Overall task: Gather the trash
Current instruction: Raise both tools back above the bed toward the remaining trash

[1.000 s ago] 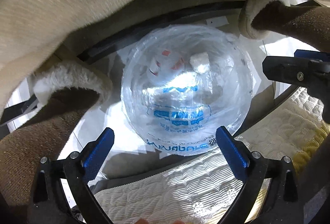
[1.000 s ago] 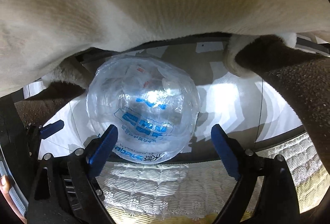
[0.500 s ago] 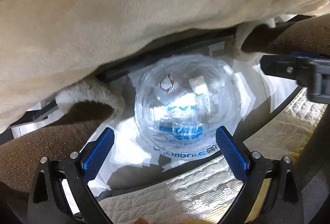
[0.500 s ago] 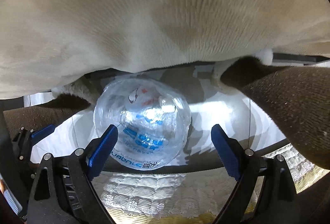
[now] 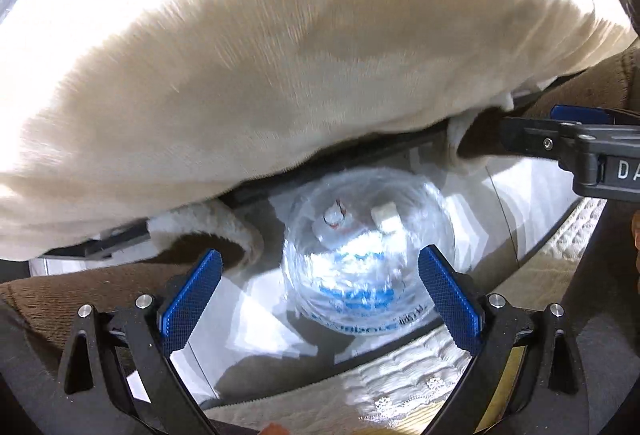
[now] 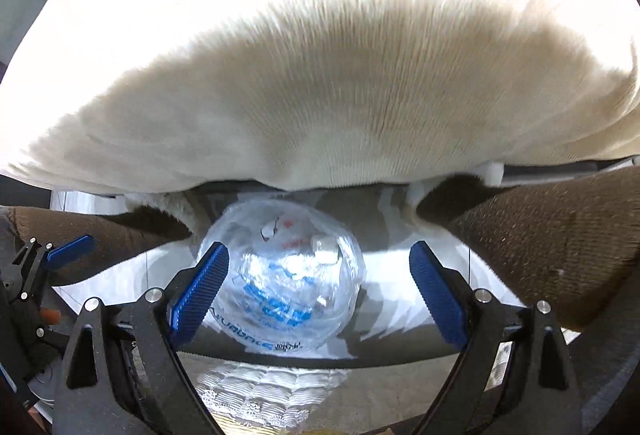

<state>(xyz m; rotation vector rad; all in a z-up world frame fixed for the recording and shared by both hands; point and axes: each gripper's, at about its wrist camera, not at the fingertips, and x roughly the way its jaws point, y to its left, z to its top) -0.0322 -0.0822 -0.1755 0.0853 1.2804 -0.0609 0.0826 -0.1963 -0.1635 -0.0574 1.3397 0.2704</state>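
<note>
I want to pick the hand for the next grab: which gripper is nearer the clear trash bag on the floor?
Cannot tell: both hang open above the clear trash bag. It shows between the left gripper's fingers, but towards the right gripper's left finger.

Clear plastic bag (image 5: pixel 368 267): thin, glossy, crinkled film, blue print. Floor (image 5: pixel 256 299): smooth, shiny, tile-like. Cream cloth (image 5: pixel 280 75) overhead: soft, short nap, matt. Brown sleeves (image 6: pixel 540 255): coarse fuzzy knit, fleecy white cuffs. Left tool (image 5: pixel 320 295) pads (image 5: pixel 192 295): blue, fine-knurled; frame matt black plastic, bright metal screws. Mattress (image 5: pixel 400 375): quilted white fabric.
</note>
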